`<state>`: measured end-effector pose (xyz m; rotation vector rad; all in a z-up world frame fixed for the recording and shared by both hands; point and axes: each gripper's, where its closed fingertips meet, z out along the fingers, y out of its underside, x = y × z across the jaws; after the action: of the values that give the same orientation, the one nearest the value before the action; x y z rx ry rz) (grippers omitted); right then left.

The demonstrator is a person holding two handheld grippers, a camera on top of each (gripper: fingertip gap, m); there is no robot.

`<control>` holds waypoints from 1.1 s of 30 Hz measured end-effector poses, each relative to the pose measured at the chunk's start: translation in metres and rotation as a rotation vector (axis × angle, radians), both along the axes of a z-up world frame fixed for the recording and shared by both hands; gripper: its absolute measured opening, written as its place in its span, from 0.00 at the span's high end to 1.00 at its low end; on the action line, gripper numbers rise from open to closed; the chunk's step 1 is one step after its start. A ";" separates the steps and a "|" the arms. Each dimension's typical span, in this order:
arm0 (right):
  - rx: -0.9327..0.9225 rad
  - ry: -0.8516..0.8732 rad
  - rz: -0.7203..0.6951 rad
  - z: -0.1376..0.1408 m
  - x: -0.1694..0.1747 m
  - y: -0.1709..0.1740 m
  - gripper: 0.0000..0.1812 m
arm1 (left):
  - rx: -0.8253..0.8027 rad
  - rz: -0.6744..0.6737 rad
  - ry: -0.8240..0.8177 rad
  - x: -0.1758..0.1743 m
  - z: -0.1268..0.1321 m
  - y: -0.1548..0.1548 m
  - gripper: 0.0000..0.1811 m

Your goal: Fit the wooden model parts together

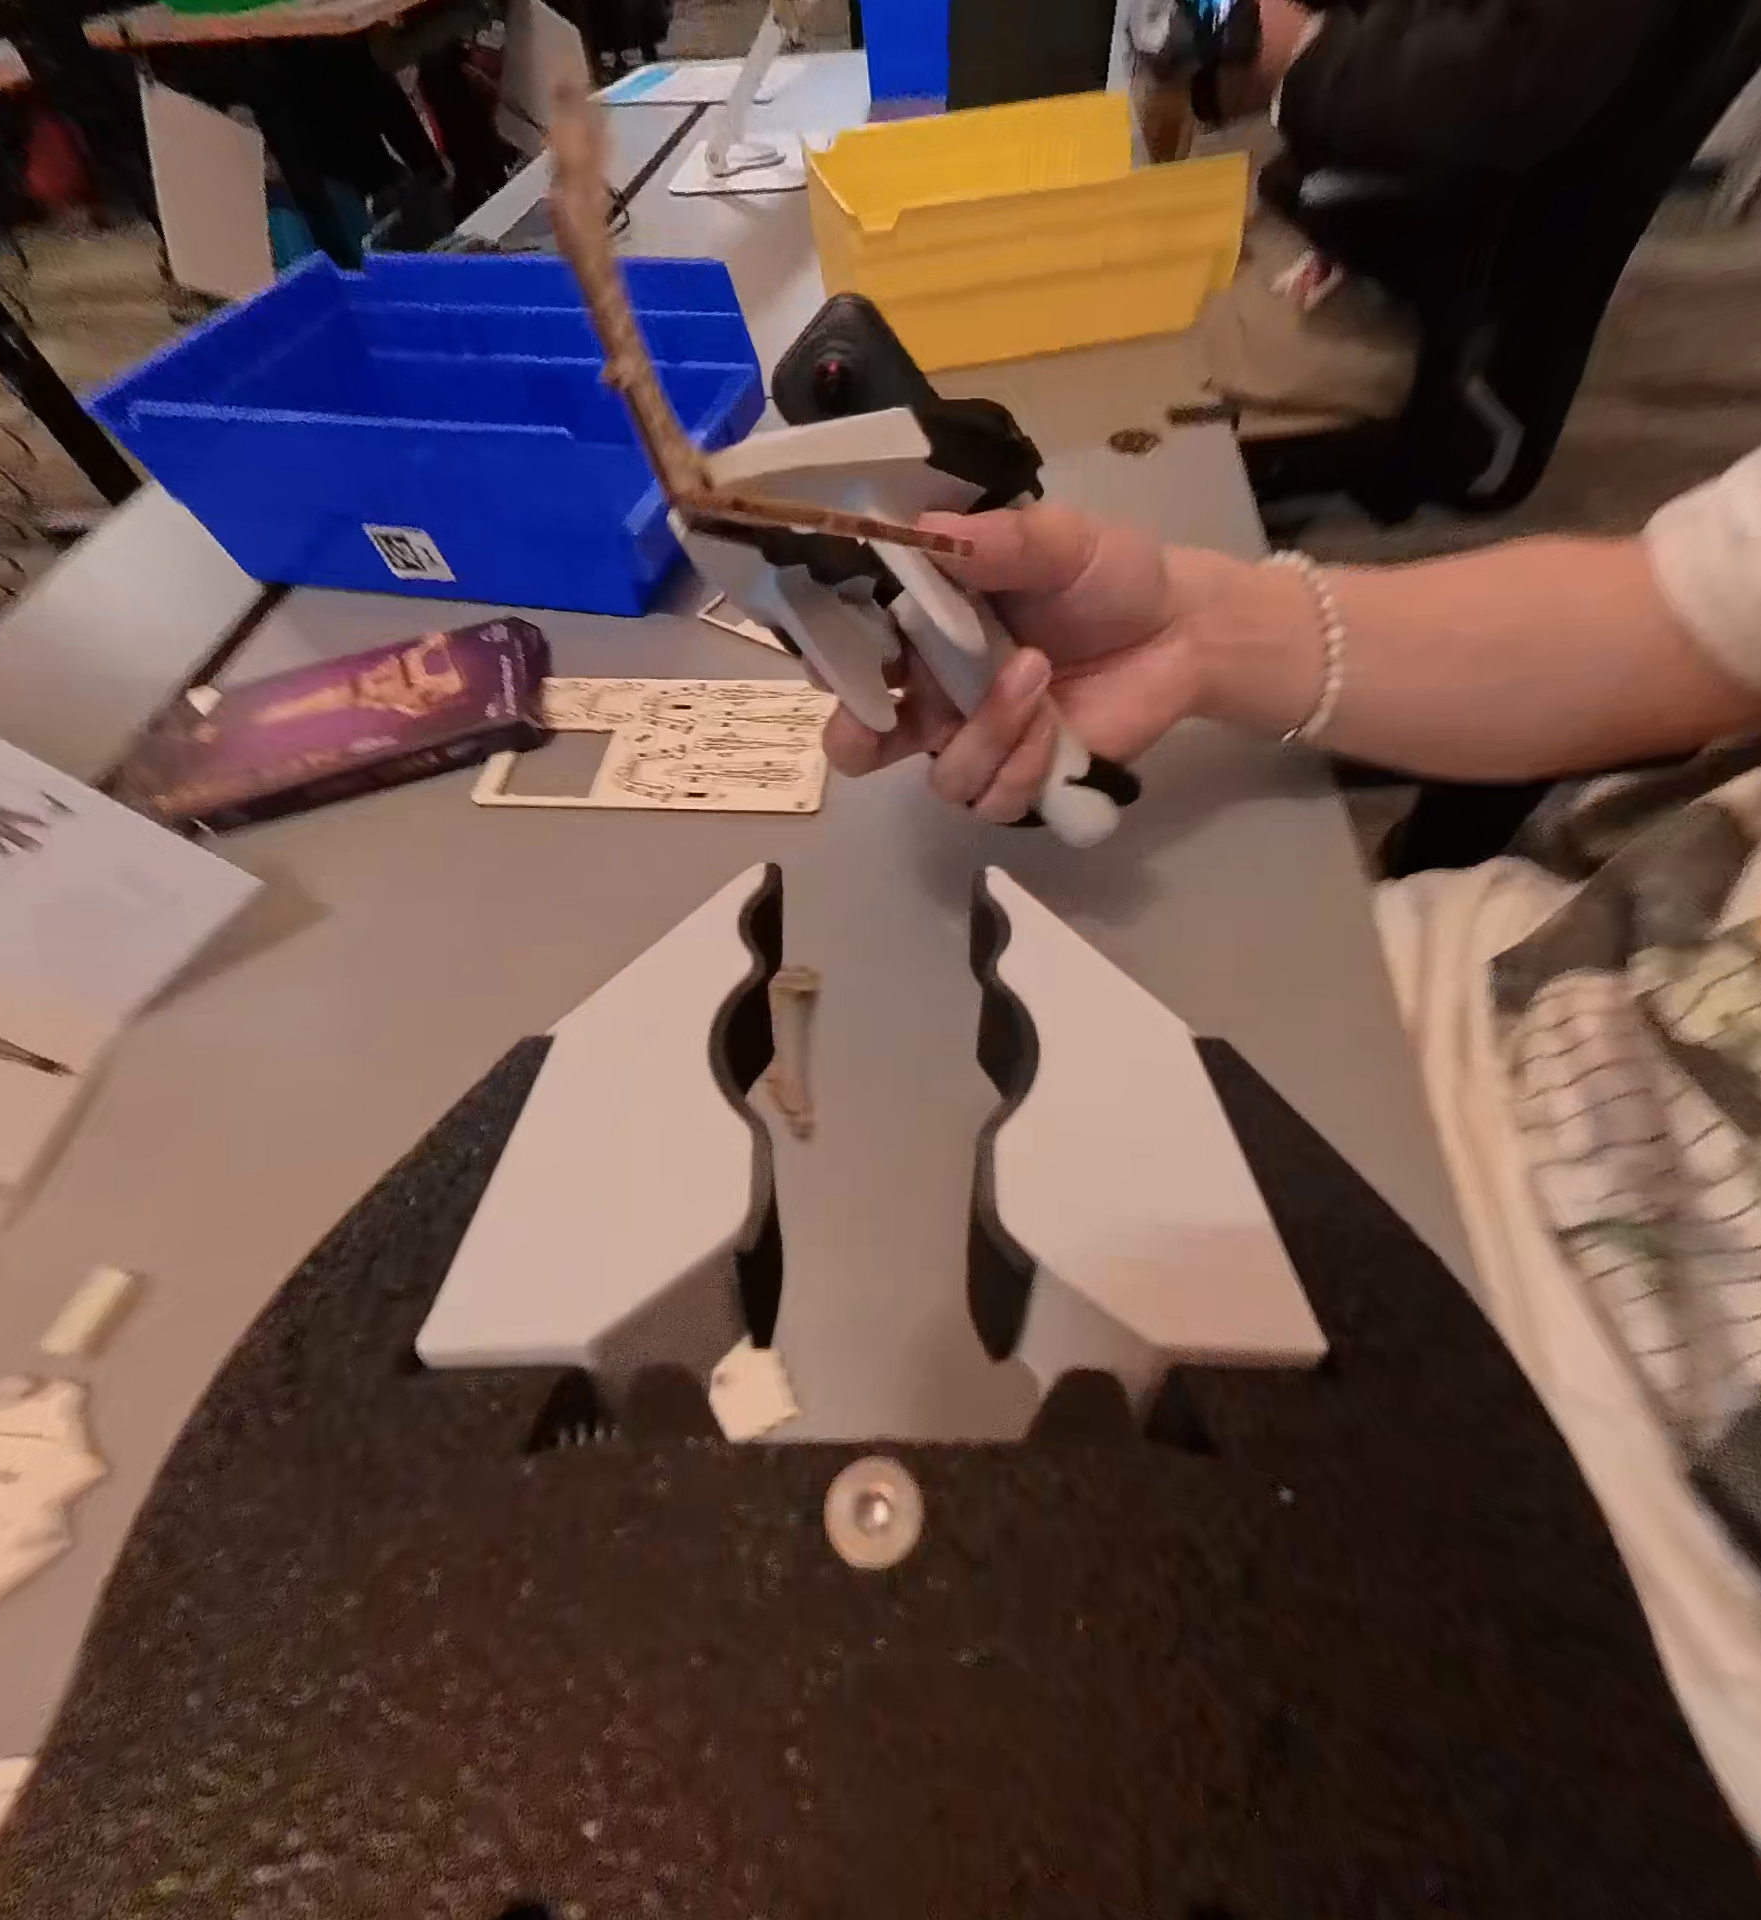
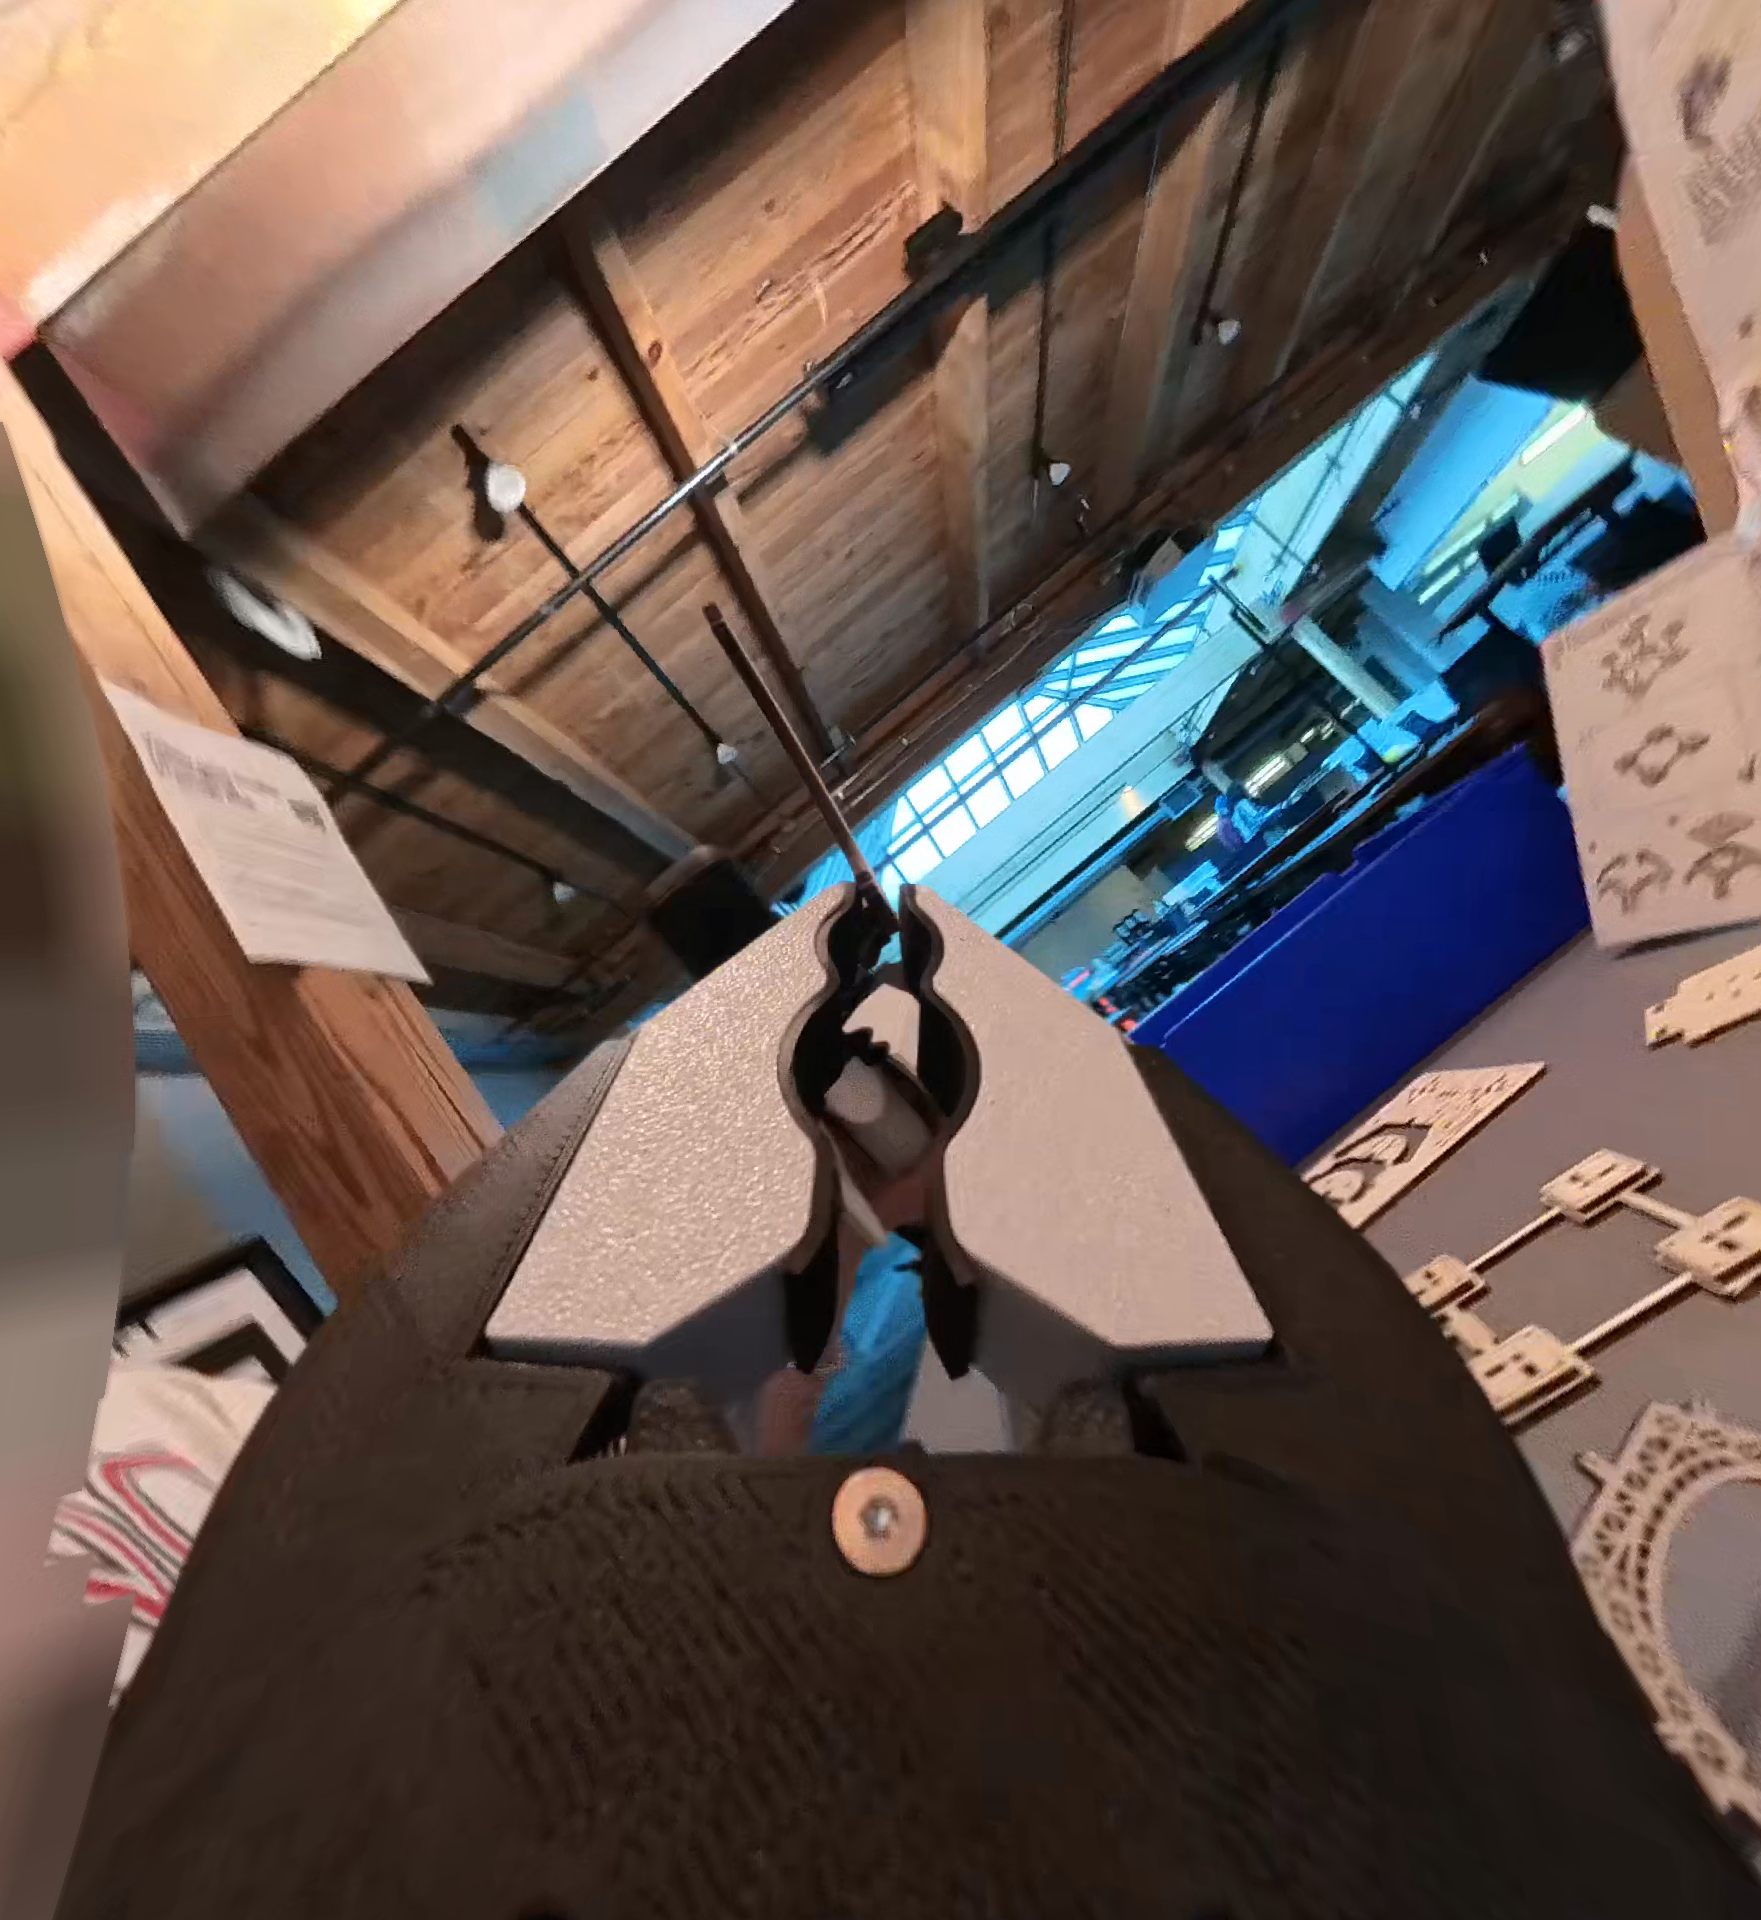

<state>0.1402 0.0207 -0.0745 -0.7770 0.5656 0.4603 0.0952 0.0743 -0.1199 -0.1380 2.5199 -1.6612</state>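
My left gripper [image 1: 878, 878] is open and empty, low over the grey table [image 1: 876, 810]. A small wooden piece [image 1: 793, 1049] lies on the table between its fingers, close to the left finger, and a small pale piece [image 1: 751, 1392] lies near the finger base. A hand holds my right gripper [image 1: 694, 504] above the table, shut on a bent wooden model part [image 1: 595, 260] with one panel rising and one lying flat. In the right wrist view the right gripper [image 2: 876, 899] points up at the ceiling, shut on that part [image 2: 782, 748], seen edge-on.
A blue bin [image 1: 419, 436] and a yellow bin [image 1: 1021, 229] stand at the back. A purple box [image 1: 336, 717] and a cut wooden sheet [image 1: 668, 743] lie mid-table, paper sheets [image 1: 45, 914] at left. Loose wooden parts [image 2: 1624, 1278] and an arch piece [image 2: 1707, 1558] lie at right. Tip to tip, the grippers are about 9 cm apart.
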 end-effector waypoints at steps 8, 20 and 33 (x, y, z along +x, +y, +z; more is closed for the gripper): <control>0.062 0.219 0.135 -0.015 0.016 0.012 0.98 | 0.062 -0.057 -0.619 0.034 0.047 0.001 0.89; 0.030 0.292 0.311 -0.020 0.006 0.034 0.97 | 0.433 -0.237 -1.236 0.038 0.035 -0.023 0.95; -0.479 -0.020 0.217 -0.052 -0.005 0.024 0.80 | 0.750 -0.545 -1.042 0.044 -0.014 0.016 1.00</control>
<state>0.1352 0.0444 -0.1269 -1.3090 0.5829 0.5230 0.1390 0.0906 -0.1337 1.2015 2.1262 -0.4464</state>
